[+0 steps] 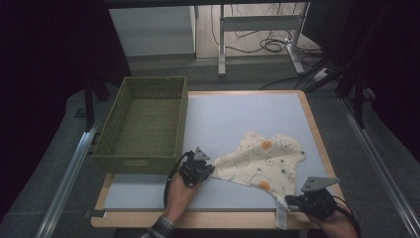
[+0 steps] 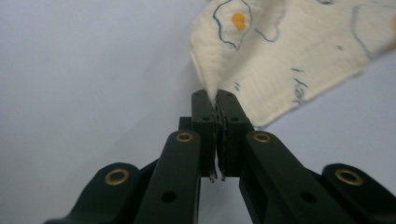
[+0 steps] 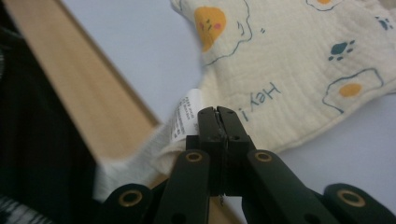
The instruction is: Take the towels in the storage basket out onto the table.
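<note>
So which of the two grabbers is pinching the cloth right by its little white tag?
The right gripper, at the table's near edge. Its shut jaws pinch the egg-print cloth beside the white tag. The left gripper holds a plain corner nearer the green basket.

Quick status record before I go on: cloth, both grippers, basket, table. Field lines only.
cloth: cream cloth with fried-egg print, spread on the table, white care label near right corner
left gripper: shut on cloth's left corner
right gripper: shut on cloth edge beside the label
basket: olive green, empty, table's left side
table: pale mat, wooden rim
</note>
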A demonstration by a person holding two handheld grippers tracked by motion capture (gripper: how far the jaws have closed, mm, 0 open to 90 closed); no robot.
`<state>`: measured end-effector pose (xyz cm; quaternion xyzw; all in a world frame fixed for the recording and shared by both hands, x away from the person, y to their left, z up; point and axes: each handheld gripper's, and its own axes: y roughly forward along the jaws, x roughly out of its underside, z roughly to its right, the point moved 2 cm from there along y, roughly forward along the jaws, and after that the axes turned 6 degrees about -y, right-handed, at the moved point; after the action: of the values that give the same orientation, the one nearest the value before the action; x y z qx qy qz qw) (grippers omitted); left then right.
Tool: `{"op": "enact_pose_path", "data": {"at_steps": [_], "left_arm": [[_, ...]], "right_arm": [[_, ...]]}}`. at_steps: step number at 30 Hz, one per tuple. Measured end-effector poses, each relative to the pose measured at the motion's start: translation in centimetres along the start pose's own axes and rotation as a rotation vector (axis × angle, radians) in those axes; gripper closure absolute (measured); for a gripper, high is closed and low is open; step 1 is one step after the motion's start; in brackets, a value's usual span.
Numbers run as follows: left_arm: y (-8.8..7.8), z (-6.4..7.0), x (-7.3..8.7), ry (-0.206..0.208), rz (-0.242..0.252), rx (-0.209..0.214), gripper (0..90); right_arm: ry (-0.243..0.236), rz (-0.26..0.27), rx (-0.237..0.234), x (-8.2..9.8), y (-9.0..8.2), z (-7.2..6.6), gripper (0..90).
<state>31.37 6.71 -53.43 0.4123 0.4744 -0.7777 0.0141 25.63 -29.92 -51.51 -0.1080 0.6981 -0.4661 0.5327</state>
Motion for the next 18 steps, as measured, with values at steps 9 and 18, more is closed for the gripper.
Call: {"op": "enact_pose_path", "data": {"at_steps": [9,18], "left_arm": [[-1.4,0.8,0.3,0.032,0.025,-0.003,52.8],[1.2,0.2,-6.6,0.064,0.085,-0.007,51.4]], "right_arm": [[0.028,0.037,-0.024,0.1,-2.0,0.2,81.6],[0.118,0.048,0.122,-0.5,-1.4,5.4,73.2]]}}
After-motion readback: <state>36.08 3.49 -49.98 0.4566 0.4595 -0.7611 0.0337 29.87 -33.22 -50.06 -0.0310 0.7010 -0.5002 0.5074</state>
